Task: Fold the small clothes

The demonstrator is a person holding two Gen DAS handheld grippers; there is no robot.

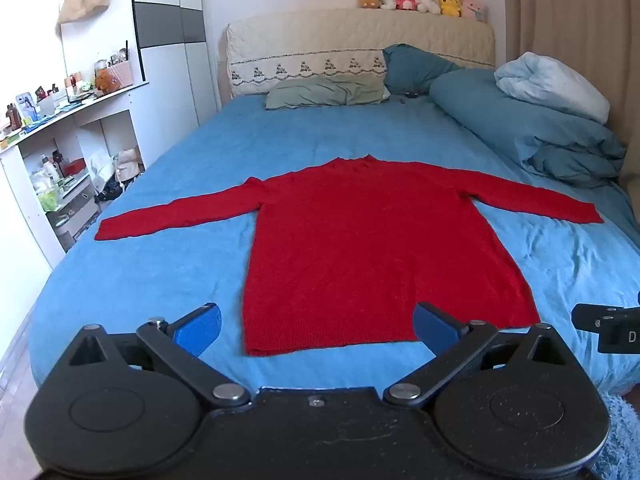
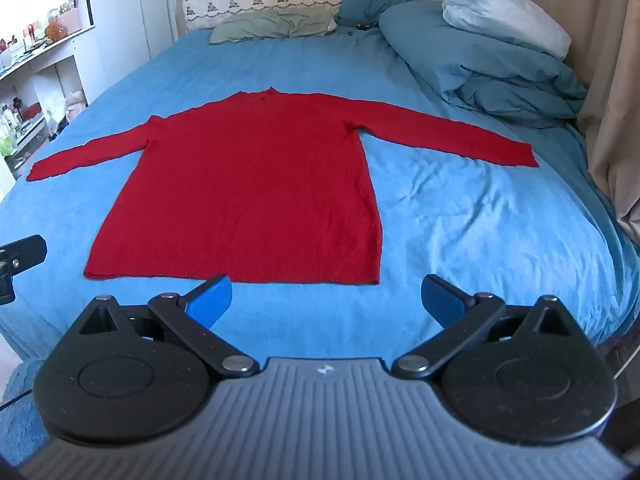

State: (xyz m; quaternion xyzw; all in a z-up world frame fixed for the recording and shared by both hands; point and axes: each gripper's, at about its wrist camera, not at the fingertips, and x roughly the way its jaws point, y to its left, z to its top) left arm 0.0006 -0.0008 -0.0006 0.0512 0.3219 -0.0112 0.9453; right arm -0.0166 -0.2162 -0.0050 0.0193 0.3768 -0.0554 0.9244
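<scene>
A red knit sweater [image 1: 360, 240] lies flat on the blue bed sheet [image 1: 140, 280], both sleeves spread out to the sides, hem toward me. It also shows in the right wrist view [image 2: 248, 184]. My left gripper [image 1: 318, 326] is open and empty, held above the hem near its middle. My right gripper [image 2: 328, 300] is open and empty, just in front of the hem's right corner. The edge of the right gripper shows at the right of the left wrist view [image 1: 608, 326].
A rolled teal duvet [image 1: 520, 120] with a pale blanket lies along the bed's right side. Pillows [image 1: 324, 92] and the padded headboard [image 1: 360, 40] are at the far end. A cluttered white shelf unit [image 1: 60, 152] stands left of the bed. Curtains [image 2: 612, 80] hang at right.
</scene>
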